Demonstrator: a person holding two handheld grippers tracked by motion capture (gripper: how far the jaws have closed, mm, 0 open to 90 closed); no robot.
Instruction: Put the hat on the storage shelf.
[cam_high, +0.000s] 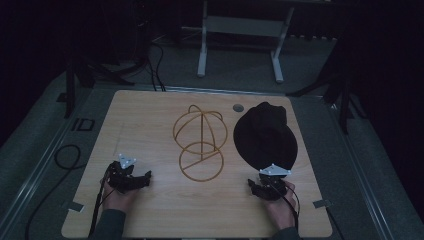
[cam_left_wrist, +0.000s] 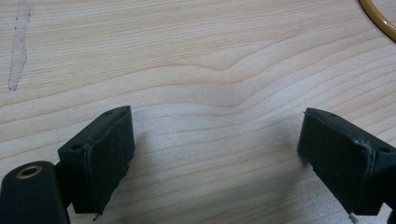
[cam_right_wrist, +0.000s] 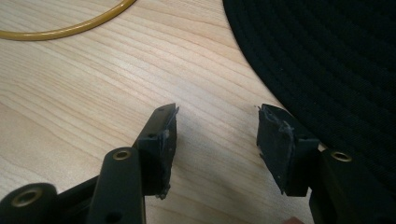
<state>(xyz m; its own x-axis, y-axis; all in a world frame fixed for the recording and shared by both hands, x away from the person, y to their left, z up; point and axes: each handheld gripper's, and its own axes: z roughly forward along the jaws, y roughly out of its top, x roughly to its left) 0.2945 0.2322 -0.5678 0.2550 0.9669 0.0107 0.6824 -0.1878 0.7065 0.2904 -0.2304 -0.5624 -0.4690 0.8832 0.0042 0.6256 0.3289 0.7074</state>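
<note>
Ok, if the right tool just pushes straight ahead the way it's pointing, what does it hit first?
Most likely the black hat. The right tool is open over bare table, and the hat's brim lies just ahead, beside its right jaw. The gold wire stand sits farther off to the left. Depth is hard to judge.

The black hat (cam_right_wrist: 336, 60) runs off the right gripper view's top and right edges. The wire stand (cam_left_wrist: 377, 18) shows just 1 curved sliver, perhaps its base ring.
</note>
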